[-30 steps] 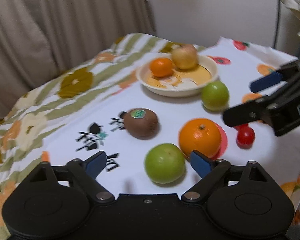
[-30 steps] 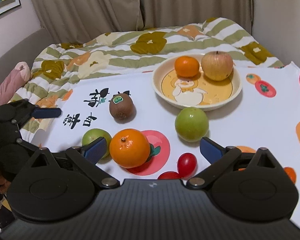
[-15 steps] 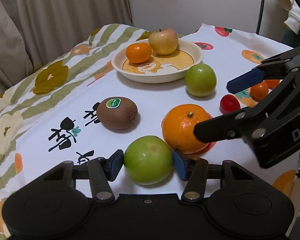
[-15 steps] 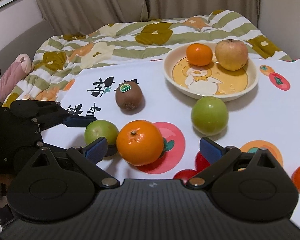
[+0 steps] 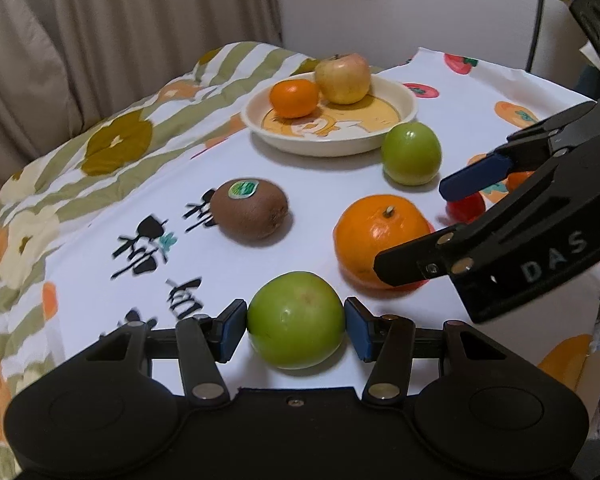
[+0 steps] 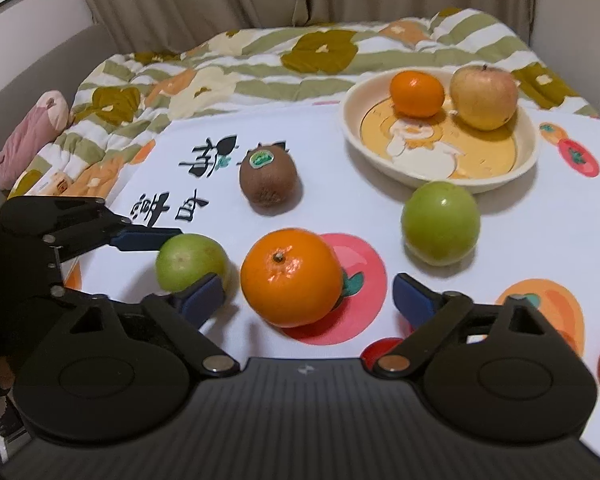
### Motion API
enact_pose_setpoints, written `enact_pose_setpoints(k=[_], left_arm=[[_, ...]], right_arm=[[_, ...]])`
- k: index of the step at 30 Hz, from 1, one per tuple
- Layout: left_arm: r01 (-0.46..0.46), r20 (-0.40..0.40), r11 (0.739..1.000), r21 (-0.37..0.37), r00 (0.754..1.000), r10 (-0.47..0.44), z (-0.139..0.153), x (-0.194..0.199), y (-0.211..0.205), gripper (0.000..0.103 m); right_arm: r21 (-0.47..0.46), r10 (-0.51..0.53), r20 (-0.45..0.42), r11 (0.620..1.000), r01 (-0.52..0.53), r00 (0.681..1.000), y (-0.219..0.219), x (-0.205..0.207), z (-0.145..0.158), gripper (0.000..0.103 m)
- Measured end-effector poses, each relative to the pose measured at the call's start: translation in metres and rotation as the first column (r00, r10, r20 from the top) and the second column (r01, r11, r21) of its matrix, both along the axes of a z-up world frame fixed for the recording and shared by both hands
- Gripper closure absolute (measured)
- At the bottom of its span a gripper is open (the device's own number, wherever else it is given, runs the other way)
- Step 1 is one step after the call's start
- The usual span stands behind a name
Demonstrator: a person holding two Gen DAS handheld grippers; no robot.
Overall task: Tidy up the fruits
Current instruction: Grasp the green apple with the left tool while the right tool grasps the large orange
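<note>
Nearest, the left gripper [image 5: 296,330] has its jaws clamped on a green apple [image 5: 296,320] resting on the white cloth [image 5: 308,184]. Beyond, the right gripper [image 6: 308,292] has its jaws apart around the large orange [image 6: 292,276]; farther off sits the bowl [image 6: 440,152].

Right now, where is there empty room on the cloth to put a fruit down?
The widest bare patch of white cloth lies between the brown kiwi with the green sticker and the cream bowl. The bowl's front half is free too. It is crowded near the big orange, the two green round fruits and both grippers.
</note>
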State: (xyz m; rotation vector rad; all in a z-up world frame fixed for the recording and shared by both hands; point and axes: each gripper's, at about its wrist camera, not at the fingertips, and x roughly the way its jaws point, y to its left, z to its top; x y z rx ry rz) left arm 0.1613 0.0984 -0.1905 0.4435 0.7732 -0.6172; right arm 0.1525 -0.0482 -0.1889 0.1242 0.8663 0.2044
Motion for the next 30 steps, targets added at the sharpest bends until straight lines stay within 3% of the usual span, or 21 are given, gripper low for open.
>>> enact_pose_setpoints(k=[6,13,16,30], left_arm=[[-0.064,-0.015,0.998,-0.008,0.998,0.064,0.001,-0.007,0.013,0.046],[-0.137,-0.025,0.990,-0.022,0.990,0.136,0.002,-0.012,0.024,0.046],[-0.158,-0.025,0.987,-0.028,0.987,0.157,0.002,-0.014,0.026,0.046],[-0.256,-0.006,0.964,-0.070,0.966,0.257,0.025,-0.021,0.030,0.046]], right_arm=[[-0.026,0.037,0.003,0.999,-0.037,0.999,0.008,0.005,-0.004,0.001],[-0.073,0.064,-0.013,0.995,-0.065,0.998,0.017,0.014,-0.011,0.013],[-0.088,0.079,-0.028,0.993,-0.081,0.996,0.020,0.018,-0.015,0.025],[-0.086,0.112,0.024,0.990,-0.110,0.993,0.019,0.010,0.007,0.026]])
